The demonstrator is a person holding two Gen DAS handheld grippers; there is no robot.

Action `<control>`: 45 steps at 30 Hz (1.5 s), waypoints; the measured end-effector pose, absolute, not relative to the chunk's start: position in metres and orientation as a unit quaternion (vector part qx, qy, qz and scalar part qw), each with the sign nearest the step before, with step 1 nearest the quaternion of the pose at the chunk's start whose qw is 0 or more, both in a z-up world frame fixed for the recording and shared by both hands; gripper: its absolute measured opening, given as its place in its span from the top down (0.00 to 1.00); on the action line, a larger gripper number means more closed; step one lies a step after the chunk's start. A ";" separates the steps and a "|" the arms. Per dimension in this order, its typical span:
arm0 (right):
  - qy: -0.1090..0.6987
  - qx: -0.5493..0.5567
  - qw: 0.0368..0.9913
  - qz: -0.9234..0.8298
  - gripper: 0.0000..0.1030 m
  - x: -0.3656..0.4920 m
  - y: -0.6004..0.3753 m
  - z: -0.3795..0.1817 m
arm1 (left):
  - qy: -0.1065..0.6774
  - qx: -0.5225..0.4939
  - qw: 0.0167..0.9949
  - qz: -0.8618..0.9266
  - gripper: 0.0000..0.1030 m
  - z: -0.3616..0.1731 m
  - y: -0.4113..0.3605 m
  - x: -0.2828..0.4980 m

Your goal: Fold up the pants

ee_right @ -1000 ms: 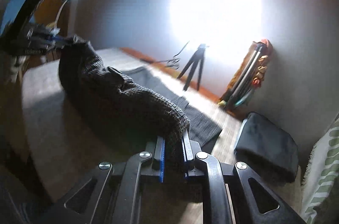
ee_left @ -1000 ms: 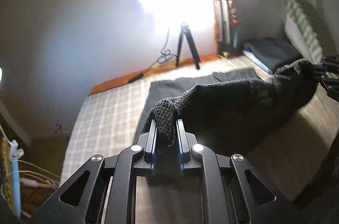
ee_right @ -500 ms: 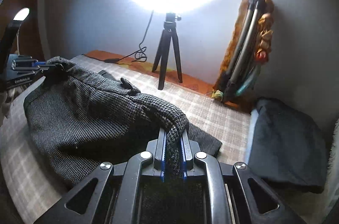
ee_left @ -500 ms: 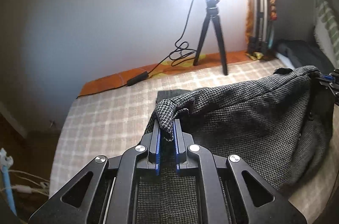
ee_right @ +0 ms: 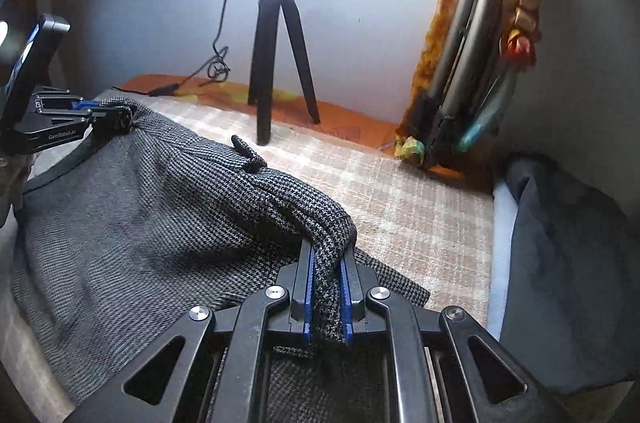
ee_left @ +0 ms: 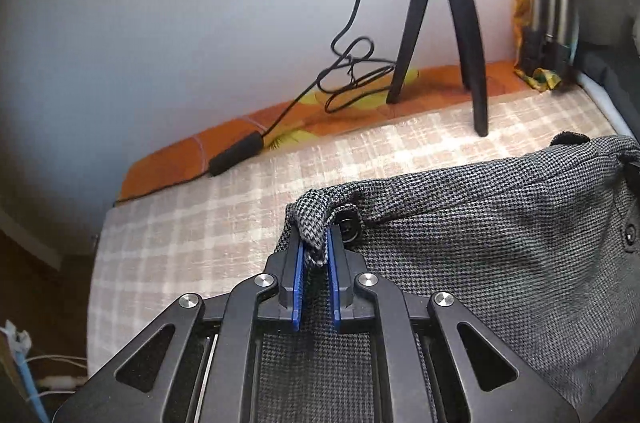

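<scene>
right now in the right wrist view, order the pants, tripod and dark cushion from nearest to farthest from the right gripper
1. Pants: clamped in the right gripper, spreading left.
2. Dark cushion: on the right edge.
3. Tripod: ahead, by the wall.

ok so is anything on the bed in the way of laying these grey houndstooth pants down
Nothing visible blocks it. The left gripper and right gripper both clamp the grey houndstooth pants, which already drape on the plaid bedcover. The black tripod stands beyond, near the wall; the dark cushion lies off to the right.
</scene>
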State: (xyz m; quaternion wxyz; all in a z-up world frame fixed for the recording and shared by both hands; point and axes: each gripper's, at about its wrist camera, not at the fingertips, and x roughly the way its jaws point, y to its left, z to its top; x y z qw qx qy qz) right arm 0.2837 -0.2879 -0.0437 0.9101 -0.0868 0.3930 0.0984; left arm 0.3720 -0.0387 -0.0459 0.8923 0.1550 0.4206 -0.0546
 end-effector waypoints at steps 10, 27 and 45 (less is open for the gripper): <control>0.397 -0.094 0.912 0.052 0.46 0.290 -0.291 -0.041 | 0.406 0.091 0.909 -0.019 0.46 -0.003 0.015 0.349; 0.393 0.032 0.917 0.058 0.24 0.160 -0.307 0.005 | 0.456 0.078 0.886 0.012 0.42 -0.062 0.063 0.255; 0.446 0.330 0.830 0.052 0.17 0.140 -0.375 -0.073 | 0.402 0.171 0.898 -0.048 0.43 -0.059 -0.035 0.236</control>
